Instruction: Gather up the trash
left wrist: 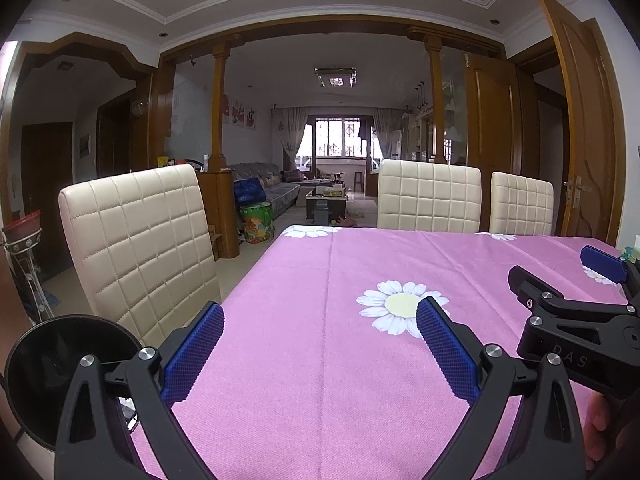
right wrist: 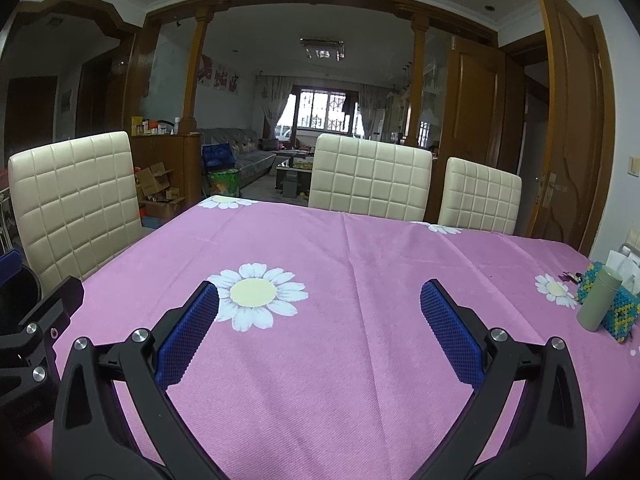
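Both views look across a table under a pink cloth (left wrist: 320, 360) printed with white daisies. My left gripper (left wrist: 320, 312) hovers over the near left part of the cloth, open wide, with nothing between its blue pads. My right gripper (right wrist: 320, 292) is open too, with only bare cloth between its fingers. In the left wrist view the right gripper (left wrist: 560, 280) shows at the right edge, side by side with the left one. No piece of trash shows on the cloth in either view.
Cream padded chairs stand at the left side (left wrist: 140, 248) and far side (left wrist: 428, 196) of the table. An olive flask (right wrist: 598, 298) and a beaded tissue box (right wrist: 622, 314) sit at the right edge. A round black item (left wrist: 60, 376) lies at the near left.
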